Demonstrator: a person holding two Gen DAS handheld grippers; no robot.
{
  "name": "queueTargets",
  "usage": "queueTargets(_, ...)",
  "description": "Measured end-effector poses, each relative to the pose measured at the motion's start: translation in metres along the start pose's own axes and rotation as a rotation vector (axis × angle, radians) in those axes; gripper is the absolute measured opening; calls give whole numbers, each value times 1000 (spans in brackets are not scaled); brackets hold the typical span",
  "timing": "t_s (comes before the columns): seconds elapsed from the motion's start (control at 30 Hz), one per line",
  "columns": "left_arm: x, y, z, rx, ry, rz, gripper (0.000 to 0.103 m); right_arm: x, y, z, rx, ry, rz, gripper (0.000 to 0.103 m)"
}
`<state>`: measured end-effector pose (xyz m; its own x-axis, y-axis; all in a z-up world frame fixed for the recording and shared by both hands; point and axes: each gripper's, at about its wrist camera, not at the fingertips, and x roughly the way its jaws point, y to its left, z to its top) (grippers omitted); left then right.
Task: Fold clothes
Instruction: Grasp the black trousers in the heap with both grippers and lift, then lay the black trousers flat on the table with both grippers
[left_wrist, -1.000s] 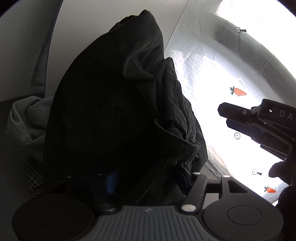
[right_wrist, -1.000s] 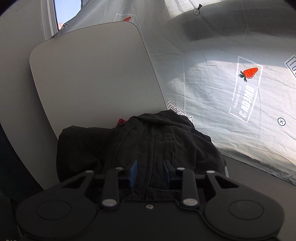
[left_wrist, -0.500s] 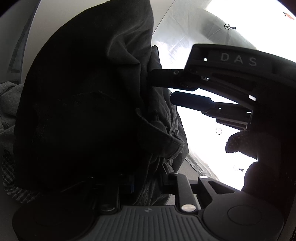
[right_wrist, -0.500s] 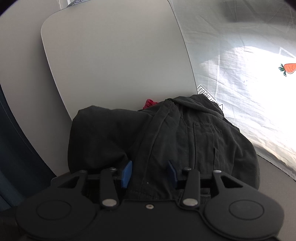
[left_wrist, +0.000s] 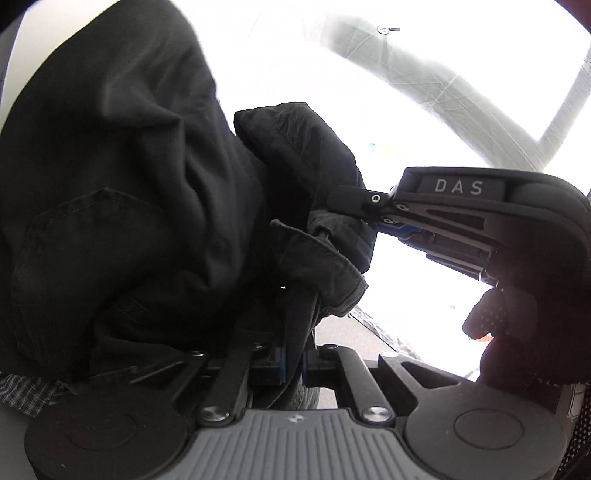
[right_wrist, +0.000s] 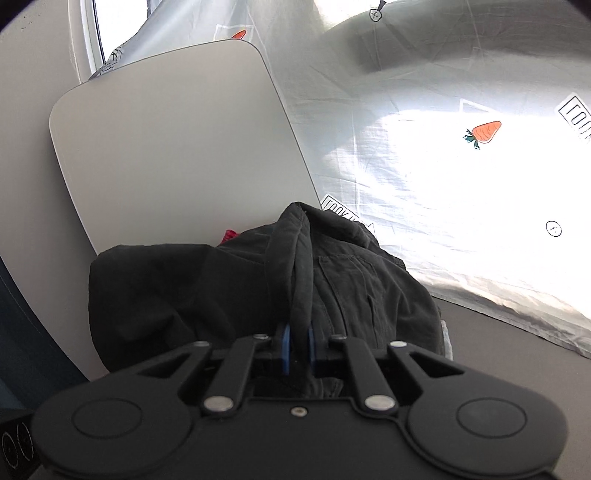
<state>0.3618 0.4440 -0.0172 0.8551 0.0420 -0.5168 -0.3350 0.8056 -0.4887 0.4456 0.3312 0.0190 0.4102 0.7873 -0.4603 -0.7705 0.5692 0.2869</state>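
At the bottom centre of the left wrist view, the left gripper (left_wrist: 291, 363) is pressed together on a strap-like edge of the black trousers (left_wrist: 122, 206), which rise from the jaws and fill the left half of the frame. In the right wrist view the right gripper (right_wrist: 297, 347) sits bottom centre, its jaws closing with a rolled hem of the same garment between the blue pads (right_wrist: 283, 347), which already press on it. Both pinches look meant to take two points of one edge so the cloth can be lifted and spread for folding.

Farther off, centre right of the left view, the right gripper shows from the side, biting the trousers' bunched fold. Under the trousers, lower left, a checked cloth (left_wrist: 26, 387) peeks out. Beyond, a pale rounded board (right_wrist: 173, 147) leans upper left, and a carrot-print sheet (right_wrist: 443, 166) covers the right.
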Motion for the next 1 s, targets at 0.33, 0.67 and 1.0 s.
queueTargets(0.33, 0, -230, -83, 323, 152, -376, 6, -253, -137, -77, 271, -248, -436, 6)
queueTargets(0.67, 3, -441, -306, 600, 632, -650, 29, -500, -230, -243, 417, -75, -1177, 6)
queueTargets(1.0, -25, -345, -304, 417, 389, -270, 46, -523, -263, -306, 544, -29, -1081, 24)
